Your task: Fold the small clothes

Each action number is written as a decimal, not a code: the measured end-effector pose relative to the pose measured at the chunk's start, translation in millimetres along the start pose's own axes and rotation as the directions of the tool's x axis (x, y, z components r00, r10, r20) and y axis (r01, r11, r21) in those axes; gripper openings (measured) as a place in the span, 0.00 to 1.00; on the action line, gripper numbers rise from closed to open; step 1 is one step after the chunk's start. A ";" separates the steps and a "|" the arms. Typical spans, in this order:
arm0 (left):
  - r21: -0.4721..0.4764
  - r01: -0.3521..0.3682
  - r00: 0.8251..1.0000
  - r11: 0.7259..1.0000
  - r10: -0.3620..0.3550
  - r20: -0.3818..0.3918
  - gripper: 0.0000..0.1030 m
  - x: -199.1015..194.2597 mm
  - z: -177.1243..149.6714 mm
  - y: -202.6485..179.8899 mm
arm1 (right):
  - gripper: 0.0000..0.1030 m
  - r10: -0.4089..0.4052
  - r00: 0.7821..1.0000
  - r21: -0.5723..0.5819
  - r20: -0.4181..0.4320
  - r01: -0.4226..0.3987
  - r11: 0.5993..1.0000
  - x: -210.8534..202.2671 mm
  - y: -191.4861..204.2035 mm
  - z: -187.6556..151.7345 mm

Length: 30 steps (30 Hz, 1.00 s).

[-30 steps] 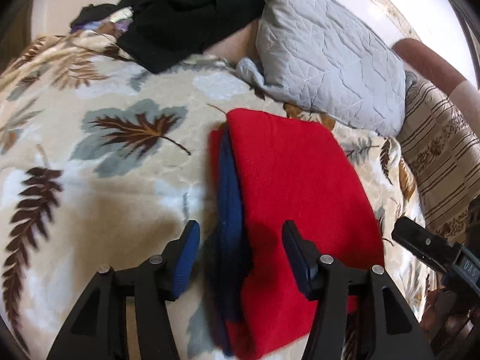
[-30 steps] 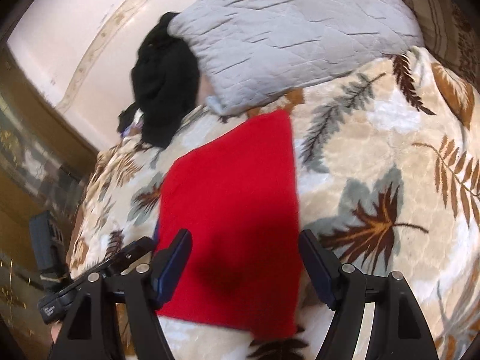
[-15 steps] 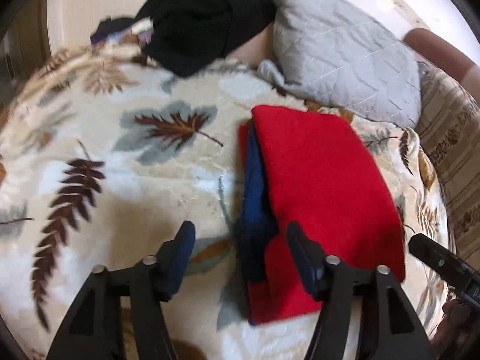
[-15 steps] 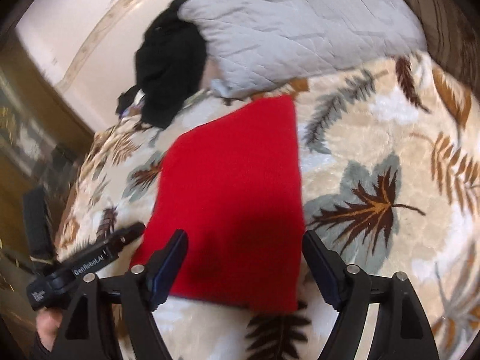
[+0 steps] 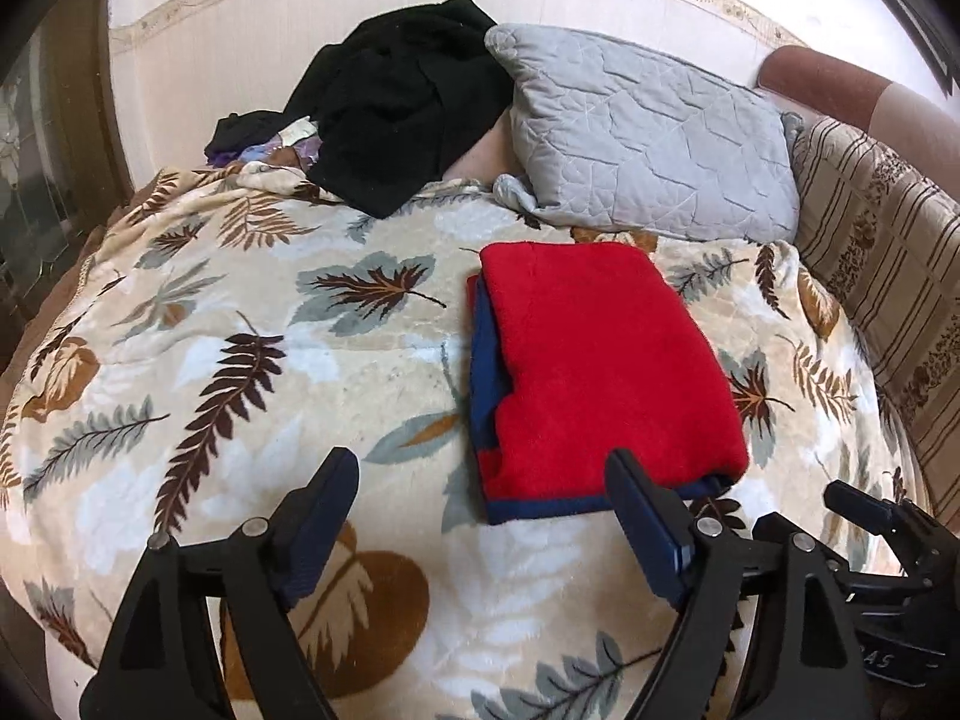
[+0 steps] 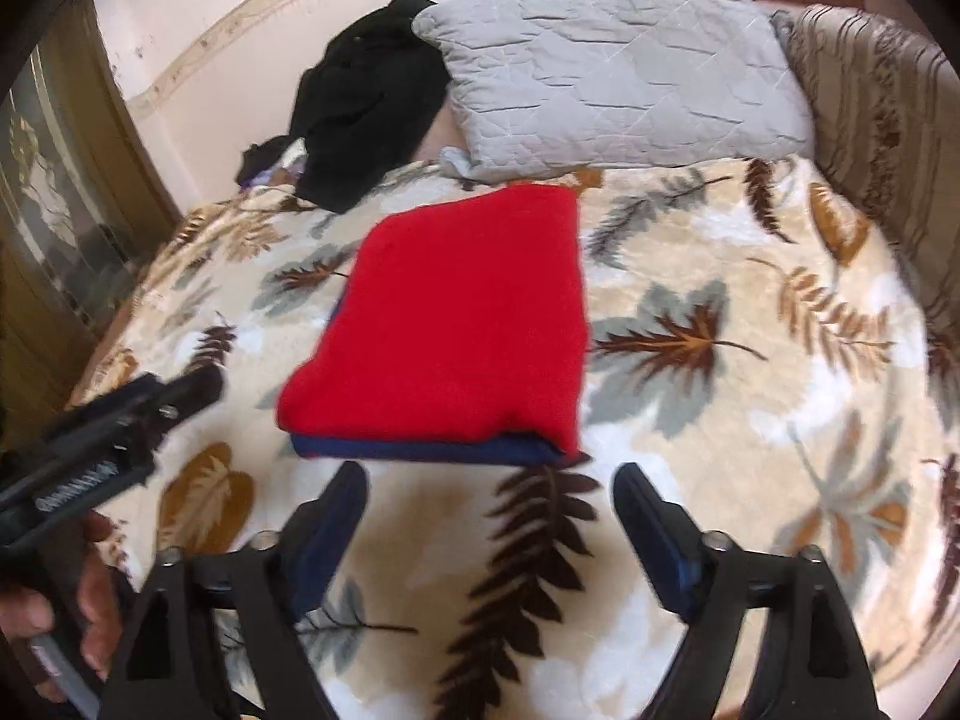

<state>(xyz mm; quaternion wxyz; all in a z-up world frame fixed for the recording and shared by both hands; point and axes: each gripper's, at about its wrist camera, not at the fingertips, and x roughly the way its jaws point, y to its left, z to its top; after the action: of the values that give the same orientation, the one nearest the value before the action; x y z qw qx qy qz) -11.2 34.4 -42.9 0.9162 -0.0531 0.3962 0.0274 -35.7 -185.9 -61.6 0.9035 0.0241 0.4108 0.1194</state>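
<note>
A red garment with navy blue trim (image 5: 600,372) lies folded flat in a rectangle on the leaf-patterned blanket (image 5: 240,360). It also shows in the right wrist view (image 6: 456,324). My left gripper (image 5: 480,504) is open and empty, held above the blanket just short of the garment's near edge. My right gripper (image 6: 489,510) is open and empty, also just short of the near edge. The right gripper's body shows in the left wrist view (image 5: 888,546), and the left gripper's body shows in the right wrist view (image 6: 114,426).
A grey quilted pillow (image 5: 648,138) leans at the back. A heap of black clothes (image 5: 402,102) lies to its left. A striped cushion (image 5: 882,276) lines the right side. A wall (image 5: 240,60) stands behind the bed.
Both grippers have pulled back from over the folded garment toward the near edge of the bed. The garment has stayed in place, folded.
</note>
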 end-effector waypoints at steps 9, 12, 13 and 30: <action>-0.020 -0.070 0.997 0.997 0.070 0.017 0.86 -14.5 -4.6 7.2 | 0.94 -0.084 0.994 -0.045 0.076 0.088 0.995 -23.2 7.8 3.6; -0.017 -0.077 0.997 0.997 0.077 0.023 0.86 -18.2 -5.1 9.4 | 0.94 -0.090 0.992 -0.054 0.083 0.095 0.994 -24.1 10.4 4.6; -0.015 -0.075 0.997 0.997 0.075 0.023 0.86 -19.2 -5.0 9.8 | 0.94 -0.101 0.992 -0.057 0.080 0.105 0.993 -23.4 11.9 5.3; -0.004 -0.157 0.986 0.988 0.157 0.046 0.99 -27.3 -5.3 10.1 | 0.95 -0.189 0.977 -0.043 0.099 0.194 0.980 -28.4 13.7 15.8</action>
<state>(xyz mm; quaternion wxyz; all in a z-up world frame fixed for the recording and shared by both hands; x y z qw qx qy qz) -34.7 43.5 -27.4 0.9200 -0.0211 0.3780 0.1009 -44.6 -178.4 -28.4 0.9296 -0.0336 0.3648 0.0413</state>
